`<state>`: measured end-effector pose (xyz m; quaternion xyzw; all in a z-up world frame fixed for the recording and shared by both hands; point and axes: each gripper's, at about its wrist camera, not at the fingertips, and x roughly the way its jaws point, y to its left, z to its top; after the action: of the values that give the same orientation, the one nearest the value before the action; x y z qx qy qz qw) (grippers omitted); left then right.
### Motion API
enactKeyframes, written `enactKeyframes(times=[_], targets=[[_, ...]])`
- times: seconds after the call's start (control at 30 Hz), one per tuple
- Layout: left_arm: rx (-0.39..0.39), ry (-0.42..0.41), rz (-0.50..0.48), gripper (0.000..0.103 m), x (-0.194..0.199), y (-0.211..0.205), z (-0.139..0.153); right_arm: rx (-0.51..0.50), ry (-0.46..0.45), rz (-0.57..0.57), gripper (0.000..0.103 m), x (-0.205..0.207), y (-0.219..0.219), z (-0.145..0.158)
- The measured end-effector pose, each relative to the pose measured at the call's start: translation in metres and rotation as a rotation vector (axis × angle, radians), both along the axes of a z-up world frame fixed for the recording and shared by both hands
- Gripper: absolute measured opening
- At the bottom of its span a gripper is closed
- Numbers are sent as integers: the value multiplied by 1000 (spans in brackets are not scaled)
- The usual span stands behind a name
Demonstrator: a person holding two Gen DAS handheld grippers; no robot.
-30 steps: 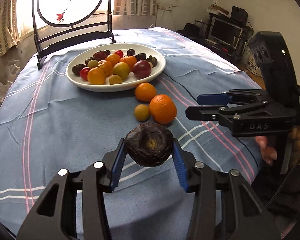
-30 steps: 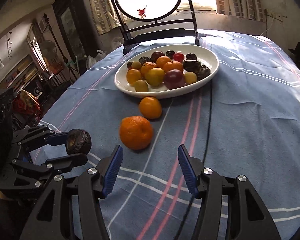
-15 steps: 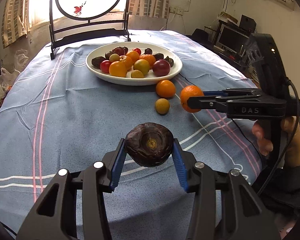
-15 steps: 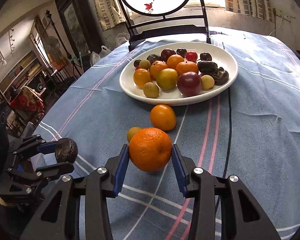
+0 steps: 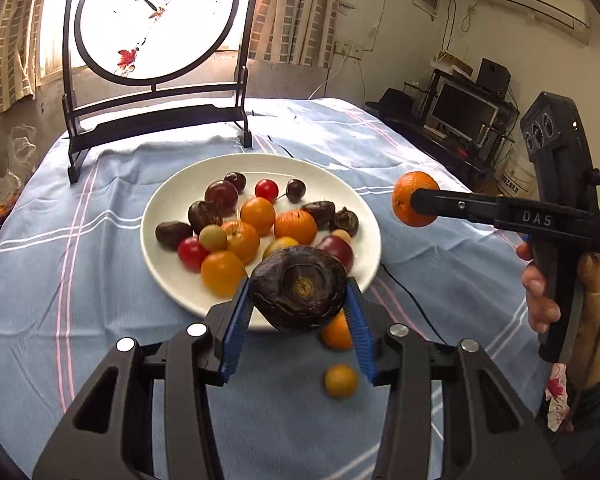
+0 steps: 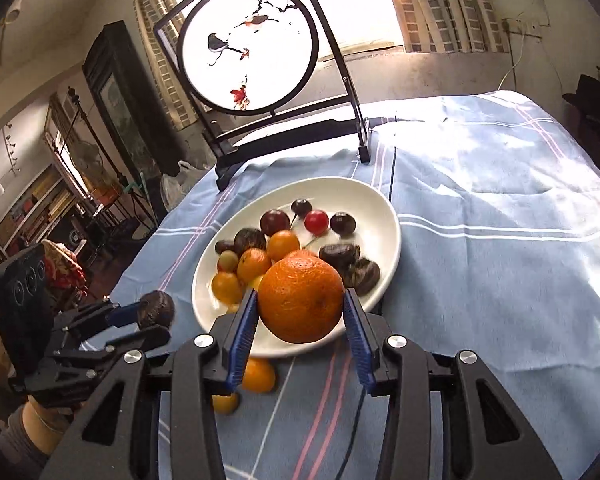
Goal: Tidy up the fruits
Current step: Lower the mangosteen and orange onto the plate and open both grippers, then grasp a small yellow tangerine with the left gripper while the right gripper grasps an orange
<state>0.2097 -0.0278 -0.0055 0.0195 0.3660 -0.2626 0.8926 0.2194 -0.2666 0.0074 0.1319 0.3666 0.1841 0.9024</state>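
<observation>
My left gripper (image 5: 298, 304) is shut on a dark brown wrinkled fruit (image 5: 299, 294), held above the near rim of the white plate (image 5: 168, 208). The plate holds several small oranges, red tomatoes, plums and dark fruits. My right gripper (image 6: 300, 312) is shut on a large orange (image 6: 301, 299), lifted over the plate's near edge (image 6: 384, 208). The right gripper with the orange (image 5: 414, 199) shows in the left wrist view to the right of the plate. The left gripper with the dark fruit (image 6: 156, 308) shows at the lower left of the right wrist view.
A small orange (image 5: 336, 332) and a small yellow fruit (image 5: 341, 380) lie on the blue striped tablecloth (image 5: 100, 360) in front of the plate. A round painted screen on a black stand (image 5: 156, 20) stands at the table's far edge. A black cable (image 5: 408, 300) runs across the cloth.
Both grippers have risen and moved forward toward the plate. The right gripper has lifted the large orange off the cloth; the left still holds the dark fruit.
</observation>
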Motion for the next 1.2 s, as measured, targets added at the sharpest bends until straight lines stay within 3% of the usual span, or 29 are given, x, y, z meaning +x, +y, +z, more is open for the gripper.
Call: enactKeyframes(times=[0.1,0.23,0.27,0.3,0.43,0.57,0.6,0.8,0.97,1.0,1.07,1.2], targets=[[26,25,23,45,36,-16,-6,21,11,-19,44,40,9,-2],[37,40,46,47,62,-25,-12,-31,2,-18,46,69,31,-7],[41,46,63,51,64,-24,-15,-39,-8,-26,52,71,33,-8],[44,50,82,61,65,-21,-16,-46,-18,-35,58,69,34,-7],[65,5,81,68,38,-12,-11,-55,-62,-23,59,42,33,2],[95,-23,20,76,-8,-9,-11,-74,-73,6,60,0,29,6],[112,-32,4,79,-21,-9,-14,-85,-75,12,62,-12,27,5],[271,-50,-91,79,-61,-25,-52,-120,-50,21,68,-72,18,-15],[266,32,-120,56,-48,-40,-63,-107,-18,6,68,-93,8,-31],[267,75,-127,37,-41,-42,-69,-103,-9,5,68,-95,6,-32],[238,110,-125,25,-35,-40,-71,-101,-3,-1,68,-97,3,-34],[239,112,-108,24,-41,-36,-70,-116,22,11,68,-93,5,-38]])
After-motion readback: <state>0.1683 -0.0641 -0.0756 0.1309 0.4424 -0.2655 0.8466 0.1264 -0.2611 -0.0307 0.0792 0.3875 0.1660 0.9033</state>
